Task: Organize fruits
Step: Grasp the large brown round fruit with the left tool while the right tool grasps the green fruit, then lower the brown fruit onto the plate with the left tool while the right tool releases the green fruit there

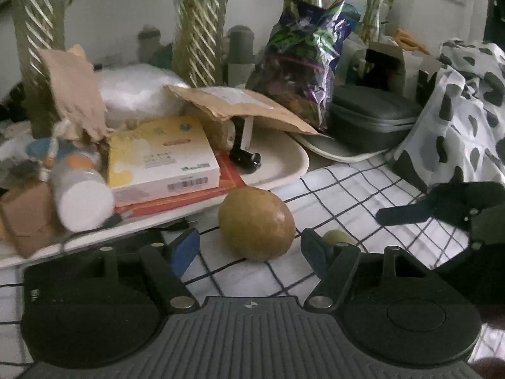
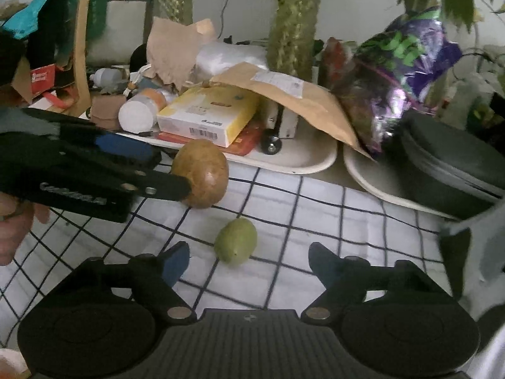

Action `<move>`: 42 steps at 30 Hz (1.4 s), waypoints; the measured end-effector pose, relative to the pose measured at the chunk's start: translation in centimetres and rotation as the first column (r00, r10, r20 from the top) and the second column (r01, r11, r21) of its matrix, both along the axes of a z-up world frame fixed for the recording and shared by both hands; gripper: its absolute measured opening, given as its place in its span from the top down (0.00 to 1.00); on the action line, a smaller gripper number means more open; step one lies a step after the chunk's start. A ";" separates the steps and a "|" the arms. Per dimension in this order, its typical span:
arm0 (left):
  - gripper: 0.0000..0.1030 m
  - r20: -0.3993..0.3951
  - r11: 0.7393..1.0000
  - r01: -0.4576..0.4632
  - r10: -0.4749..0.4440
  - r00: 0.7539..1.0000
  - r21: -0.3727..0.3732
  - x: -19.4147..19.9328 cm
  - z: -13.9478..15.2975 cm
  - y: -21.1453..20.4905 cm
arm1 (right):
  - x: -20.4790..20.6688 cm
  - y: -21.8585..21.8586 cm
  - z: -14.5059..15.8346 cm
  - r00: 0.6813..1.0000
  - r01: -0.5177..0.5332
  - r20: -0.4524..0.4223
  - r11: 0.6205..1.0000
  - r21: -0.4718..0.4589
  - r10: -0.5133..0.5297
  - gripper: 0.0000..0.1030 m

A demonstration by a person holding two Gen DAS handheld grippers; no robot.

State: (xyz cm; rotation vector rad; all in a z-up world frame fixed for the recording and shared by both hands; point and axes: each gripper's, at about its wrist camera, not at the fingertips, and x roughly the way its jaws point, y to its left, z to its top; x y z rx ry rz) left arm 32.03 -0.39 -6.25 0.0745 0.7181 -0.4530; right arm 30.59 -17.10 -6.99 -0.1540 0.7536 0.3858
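Checked cloth point(image 2: 315, 221): brown fruit point(image 1: 256, 223) between wide left gripper point(image 1: 249, 246); green fruit point(image 2: 235, 241) before wide right gripper point(image 2: 249, 262).

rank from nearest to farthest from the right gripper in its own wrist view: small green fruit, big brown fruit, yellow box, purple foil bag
1. Small green oval fruit, just ahead, between the open jaws.
2. Large brown oval fruit, farther, ahead-left on the checked cloth.
3. Yellow-and-white cardboard box, on the tray behind.
4. Purple foil bag, far right.

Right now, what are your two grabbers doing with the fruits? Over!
Left gripper open around brown fruit, not clamped. Right gripper open, just short of small green fruit. Both fruits on checked cloth. Cluttered tray close behind.
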 end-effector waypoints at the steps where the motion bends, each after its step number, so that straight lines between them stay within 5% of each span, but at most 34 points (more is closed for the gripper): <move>1: 0.33 -0.010 1.000 0.000 0.000 1.000 -0.007 0.4 -0.2 -0.1 | 0.3 0.2 -0.2 1.000 -0.005 0.001 1.000 -0.002 0.005 0.25; 8: 0.33 -0.066 0.998 -0.009 0.004 0.998 -0.066 2.5 -1.4 -0.8 | 2.0 0.9 -1.3 1.000 -0.030 0.001 1.000 0.004 0.030 0.49; 11: 0.34 -0.082 0.995 -0.026 0.018 0.996 -0.095 3.3 -1.6 -0.8 | 2.4 0.8 -1.4 0.999 -0.051 -0.006 0.998 0.038 0.051 0.67; 13: 0.44 -0.084 0.991 -0.046 0.036 0.996 -0.124 3.5 -1.6 -0.6 | 2.3 1.0 -1.3 0.999 -0.046 -0.006 0.999 0.019 0.047 0.67; 23: 0.45 -0.044 0.997 0.008 -0.012 0.999 -0.081 1.4 0.8 -1.3 | 0.7 -0.1 0.5 0.999 -0.050 0.004 0.999 0.021 0.050 0.68; 42: 0.47 0.004 0.997 0.057 -0.057 0.998 -0.051 -11.0 5.7 -0.9 | -10.4 -1.7 5.6 0.999 -0.025 0.036 0.997 0.074 0.022 0.68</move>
